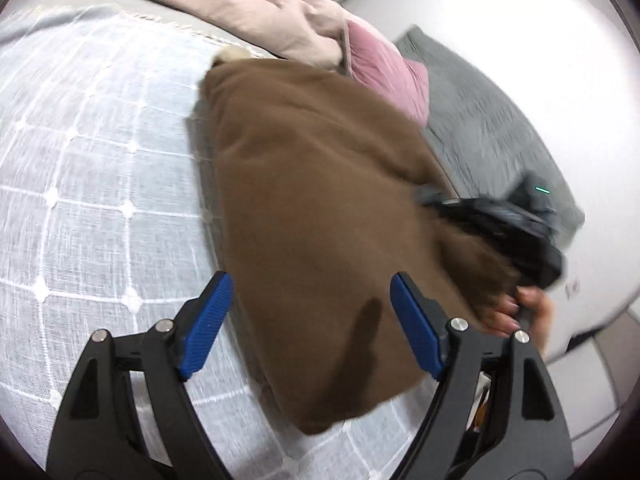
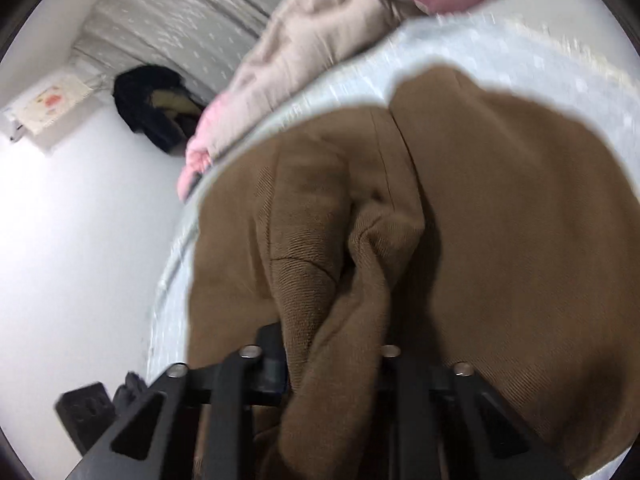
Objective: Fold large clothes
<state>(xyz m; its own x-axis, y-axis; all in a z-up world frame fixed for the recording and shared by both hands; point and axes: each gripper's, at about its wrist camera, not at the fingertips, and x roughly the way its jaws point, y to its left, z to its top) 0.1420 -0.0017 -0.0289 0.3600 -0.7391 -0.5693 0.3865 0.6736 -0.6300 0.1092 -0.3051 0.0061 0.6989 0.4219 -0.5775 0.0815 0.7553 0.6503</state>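
Note:
A large brown garment (image 1: 320, 208) lies in a long folded shape on the bed's white grid-patterned cover (image 1: 100, 152). My left gripper (image 1: 308, 324) is open with blue pads (image 1: 208, 320), and hovers over the garment's near end without holding it. My right gripper (image 1: 504, 232) shows at the garment's right edge in the left wrist view, blurred. In the right wrist view the right gripper (image 2: 332, 364) is shut on a bunched fold of the brown garment (image 2: 500, 240), which fills most of that view and hides the fingertips.
A beige-pink quilt (image 1: 256, 12) and a pink pillow (image 1: 384, 68) lie at the head of the bed. A grey mat (image 1: 488, 120) lies on the floor to the right. A dark garment (image 2: 156, 104) lies on the floor by the wall.

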